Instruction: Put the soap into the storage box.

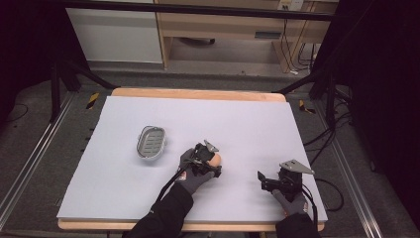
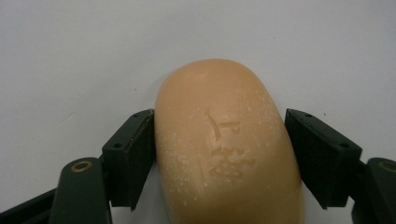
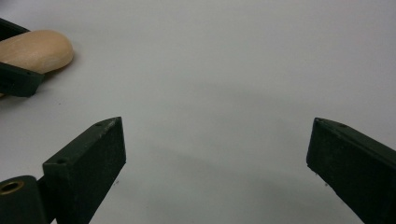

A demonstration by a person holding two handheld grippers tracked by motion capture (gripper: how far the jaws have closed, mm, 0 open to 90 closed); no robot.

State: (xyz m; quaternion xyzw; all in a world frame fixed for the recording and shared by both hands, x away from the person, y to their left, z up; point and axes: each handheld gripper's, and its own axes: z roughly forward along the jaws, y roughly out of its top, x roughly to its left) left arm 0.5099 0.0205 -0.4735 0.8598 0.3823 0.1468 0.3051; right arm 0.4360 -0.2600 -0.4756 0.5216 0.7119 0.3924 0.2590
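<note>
Soap (image 2: 224, 144) sits between my left gripper (image 2: 219, 156) jaws, which press its sides mid-table; only this close view shows its stamped characters, unreadable. Left of it lies a soap dish (image 1: 151, 142). My right gripper (image 3: 215, 163) gapes wide, holding nothing.

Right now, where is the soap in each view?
High view: soap at table centre, in the left claw, right of the dish.
Left gripper view: soap centre, between both jaws.
Right gripper view: soap upper left.
Shared landmark: the left claw's black jaws either side of it.
</note>
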